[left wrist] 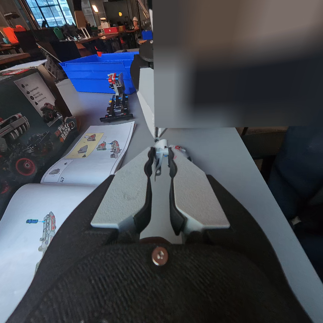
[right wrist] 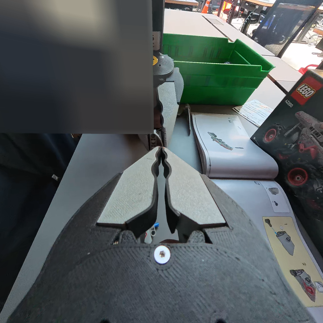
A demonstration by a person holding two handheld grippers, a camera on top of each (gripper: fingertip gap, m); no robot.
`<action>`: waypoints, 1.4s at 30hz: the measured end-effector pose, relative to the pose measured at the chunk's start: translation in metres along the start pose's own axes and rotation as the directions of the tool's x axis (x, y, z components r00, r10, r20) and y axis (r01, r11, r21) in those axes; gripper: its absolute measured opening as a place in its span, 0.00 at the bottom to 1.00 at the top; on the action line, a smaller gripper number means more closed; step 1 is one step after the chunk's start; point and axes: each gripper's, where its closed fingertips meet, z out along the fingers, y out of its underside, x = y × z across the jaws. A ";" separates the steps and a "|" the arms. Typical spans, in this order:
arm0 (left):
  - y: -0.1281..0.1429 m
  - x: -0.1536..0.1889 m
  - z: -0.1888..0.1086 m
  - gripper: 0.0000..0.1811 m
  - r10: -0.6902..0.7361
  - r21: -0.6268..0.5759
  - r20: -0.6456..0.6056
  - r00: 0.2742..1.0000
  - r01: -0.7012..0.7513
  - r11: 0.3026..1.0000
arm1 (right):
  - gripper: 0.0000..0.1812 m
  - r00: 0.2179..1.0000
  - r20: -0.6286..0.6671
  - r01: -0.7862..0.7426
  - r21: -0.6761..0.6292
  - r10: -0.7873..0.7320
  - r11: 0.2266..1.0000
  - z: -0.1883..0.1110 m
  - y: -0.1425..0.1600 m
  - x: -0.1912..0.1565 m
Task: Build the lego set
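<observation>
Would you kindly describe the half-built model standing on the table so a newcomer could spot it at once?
Start at the blue bin at the far end of the grey table. Just in front of it, beyond the far edge of the open instruction booklet, stands the half-built model. It is the only upright assembly there: a black frame rising to a grey and red top with blue pins.

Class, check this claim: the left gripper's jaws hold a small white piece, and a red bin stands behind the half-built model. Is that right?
Not quite: the bin behind the half-built model is blue, not red, as the left wrist view shows. The left gripper does hold the small white piece.
</observation>
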 end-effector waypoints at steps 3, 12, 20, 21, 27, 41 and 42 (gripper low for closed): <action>-0.002 -0.001 -0.001 0.07 0.002 0.016 0.001 1.000 -0.002 1.000 | 0.00 1.000 -0.009 0.002 -0.006 -0.002 1.000 -0.002 0.001 0.003; -0.010 0.013 0.000 0.07 0.036 0.045 -0.051 0.998 -0.033 0.998 | 0.00 1.000 0.017 -0.023 -0.020 0.023 1.000 0.004 0.004 -0.001; 0.001 0.002 -0.002 0.07 0.044 -0.022 0.007 0.999 -0.044 0.999 | 0.00 0.998 0.040 -0.055 0.022 0.054 0.998 -0.015 -0.003 0.005; 0.000 0.002 -0.002 0.07 0.046 -0.020 0.006 0.999 -0.046 0.999 | 0.00 0.998 0.042 -0.043 0.007 0.043 0.999 -0.013 -0.001 0.002; 0.001 0.000 0.000 0.07 0.032 -0.018 0.012 0.999 -0.032 0.999 | 0.00 1.000 0.016 -0.014 -0.032 0.015 0.999 0.001 0.004 0.000; 0.000 0.004 0.001 0.07 0.065 -0.019 0.008 0.998 -0.065 0.998 | 0.00 0.998 0.060 -0.035 -0.011 0.035 0.999 0.000 0.004 -0.004; 0.000 0.004 0.000 0.07 0.063 -0.020 0.008 0.998 -0.063 0.998 | 0.00 0.998 0.056 -0.029 -0.012 0.030 1.000 0.000 0.004 -0.004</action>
